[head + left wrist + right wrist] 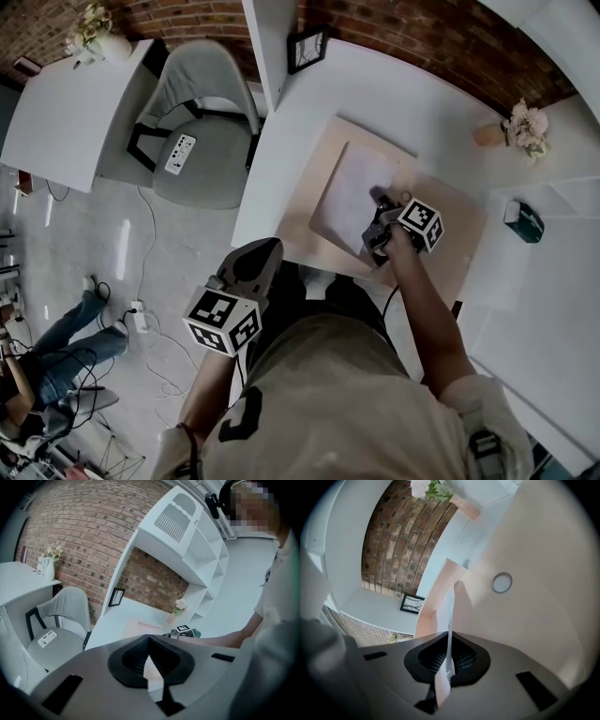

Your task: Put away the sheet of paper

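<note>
The white sheet of paper (349, 192) lies on a beige desk mat (445, 258) on the white desk. My right gripper (379, 204) is shut on the sheet's right edge. In the right gripper view the sheet (451, 616) runs edge-on between the closed jaws of that gripper (450, 638), lifted a little off the mat (520, 620). My left gripper (269, 248) hangs off the desk's front edge over the floor, away from the paper. Its jaws (148, 639) are shut with nothing between them.
A grey chair (202, 141) stands left of the desk. A framed picture (307, 49) and a vase of flowers (525, 127) sit at the back, a teal box (525, 223) at the right. White shelves (187, 541) rise over the desk. A round grommet (501, 582) is in the desktop.
</note>
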A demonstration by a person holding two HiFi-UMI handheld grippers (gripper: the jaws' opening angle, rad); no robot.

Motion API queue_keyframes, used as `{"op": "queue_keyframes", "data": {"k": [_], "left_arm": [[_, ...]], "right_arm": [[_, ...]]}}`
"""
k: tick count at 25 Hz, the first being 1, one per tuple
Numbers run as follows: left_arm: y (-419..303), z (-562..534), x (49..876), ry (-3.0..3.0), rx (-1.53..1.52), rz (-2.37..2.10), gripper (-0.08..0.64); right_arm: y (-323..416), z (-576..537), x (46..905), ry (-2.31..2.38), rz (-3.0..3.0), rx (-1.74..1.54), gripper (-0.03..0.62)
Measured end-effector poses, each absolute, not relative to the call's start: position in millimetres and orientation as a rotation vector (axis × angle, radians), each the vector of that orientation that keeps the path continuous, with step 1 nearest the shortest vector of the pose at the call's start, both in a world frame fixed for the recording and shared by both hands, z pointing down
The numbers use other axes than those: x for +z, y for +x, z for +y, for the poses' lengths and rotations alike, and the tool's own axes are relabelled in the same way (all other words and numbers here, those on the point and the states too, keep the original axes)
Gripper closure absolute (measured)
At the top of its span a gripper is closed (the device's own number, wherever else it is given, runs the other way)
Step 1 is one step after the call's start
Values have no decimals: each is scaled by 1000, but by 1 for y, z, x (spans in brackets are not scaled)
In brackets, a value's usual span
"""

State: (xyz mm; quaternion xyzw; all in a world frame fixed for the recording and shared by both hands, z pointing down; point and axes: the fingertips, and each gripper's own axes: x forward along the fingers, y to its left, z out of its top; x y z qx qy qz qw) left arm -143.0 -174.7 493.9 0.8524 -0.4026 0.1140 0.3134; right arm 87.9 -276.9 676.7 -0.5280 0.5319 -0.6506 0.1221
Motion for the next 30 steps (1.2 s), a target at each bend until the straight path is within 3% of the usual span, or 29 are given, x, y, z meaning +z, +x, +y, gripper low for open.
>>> {"op": "queue_keyframes", "data": {"k": [30], "left_arm": [[-139,-179,493,2248,296,-1057,545]], "right_arm": [[84,-278,677,-1560,1584,-1907,565]]}}
